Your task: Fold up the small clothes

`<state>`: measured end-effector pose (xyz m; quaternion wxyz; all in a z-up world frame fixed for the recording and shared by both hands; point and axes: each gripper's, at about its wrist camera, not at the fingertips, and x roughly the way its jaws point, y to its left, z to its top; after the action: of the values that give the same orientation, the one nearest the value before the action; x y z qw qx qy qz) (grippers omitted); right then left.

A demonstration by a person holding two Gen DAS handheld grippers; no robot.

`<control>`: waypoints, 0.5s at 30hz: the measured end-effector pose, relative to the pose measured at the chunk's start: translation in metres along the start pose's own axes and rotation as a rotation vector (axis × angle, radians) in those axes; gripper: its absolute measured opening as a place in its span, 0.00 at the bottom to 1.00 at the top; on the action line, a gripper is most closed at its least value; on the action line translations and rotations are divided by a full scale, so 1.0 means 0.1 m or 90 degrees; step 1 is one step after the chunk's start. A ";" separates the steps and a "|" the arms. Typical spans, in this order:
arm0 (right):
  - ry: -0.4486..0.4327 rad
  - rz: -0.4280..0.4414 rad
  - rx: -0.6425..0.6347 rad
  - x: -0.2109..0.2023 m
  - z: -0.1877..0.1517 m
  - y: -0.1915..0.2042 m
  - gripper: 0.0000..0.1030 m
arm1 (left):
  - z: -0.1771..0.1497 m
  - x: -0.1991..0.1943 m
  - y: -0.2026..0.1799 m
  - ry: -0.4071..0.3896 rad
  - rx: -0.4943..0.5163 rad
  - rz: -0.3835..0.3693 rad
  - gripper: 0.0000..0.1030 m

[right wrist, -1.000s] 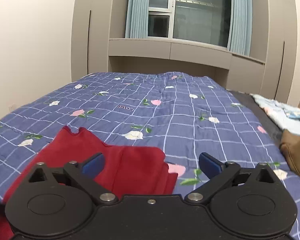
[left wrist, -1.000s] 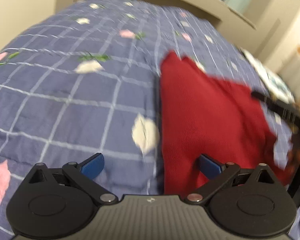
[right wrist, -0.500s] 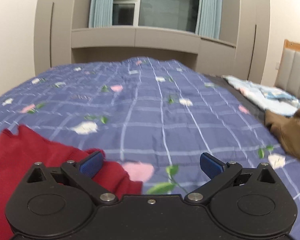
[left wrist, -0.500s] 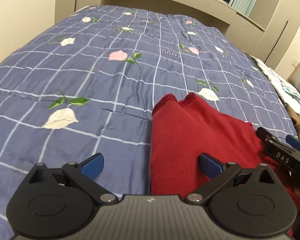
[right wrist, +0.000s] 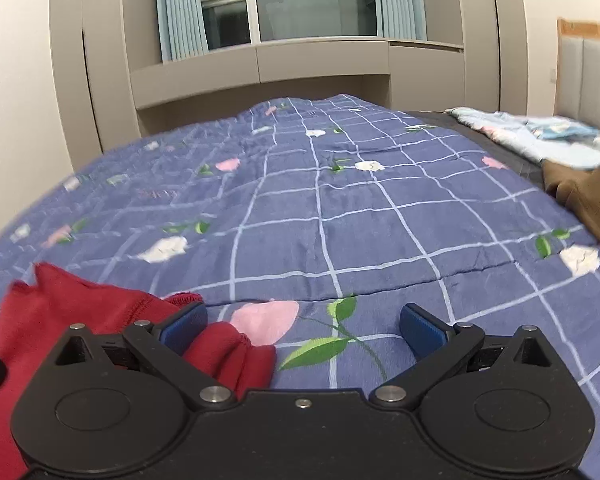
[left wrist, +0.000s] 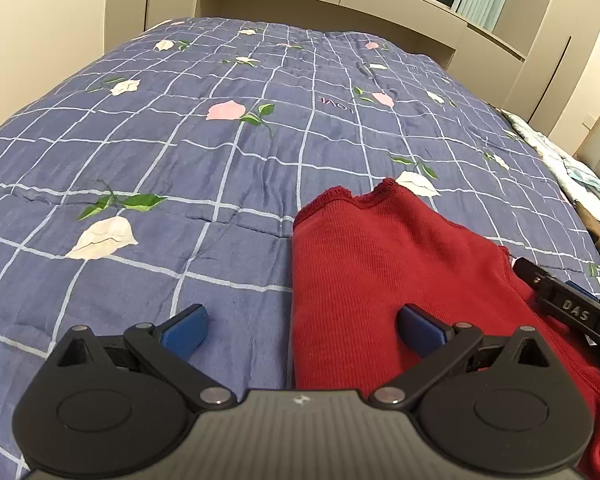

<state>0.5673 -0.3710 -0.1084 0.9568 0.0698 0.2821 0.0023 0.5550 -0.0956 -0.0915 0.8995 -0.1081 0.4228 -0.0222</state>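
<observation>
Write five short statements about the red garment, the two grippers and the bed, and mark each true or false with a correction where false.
1. The red garment lies on a blue checked bedspread with a flower print. True.
2. The left gripper is clamped on the garment. False: its jaws stand wide open and hold nothing.
3. The right gripper is open. True.
4. The garment is green. False: it is red.
5. A brown garment lies to the right on the bed. True.
</observation>
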 end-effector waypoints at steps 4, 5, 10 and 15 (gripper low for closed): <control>-0.030 0.046 0.098 -0.31 -0.06 -0.25 0.99 | 0.01 -0.12 0.01 0.009 -0.014 0.006 0.99; -0.035 0.035 0.097 -0.42 -0.07 -0.25 0.99 | 0.00 -0.19 0.02 0.010 -0.018 0.005 0.99; -0.081 0.012 0.032 -1.08 -0.16 -0.10 0.99 | -0.13 -0.52 0.05 -0.011 -0.022 0.001 1.00; -0.154 0.020 -0.113 -1.67 -0.38 0.40 0.99 | -0.46 -0.79 0.05 -0.024 -0.025 -0.004 1.00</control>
<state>0.4078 -0.3338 -0.0446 0.9862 -0.0110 0.1620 0.0337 0.4685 -0.0881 -0.0617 0.9050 -0.1271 0.4058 -0.0146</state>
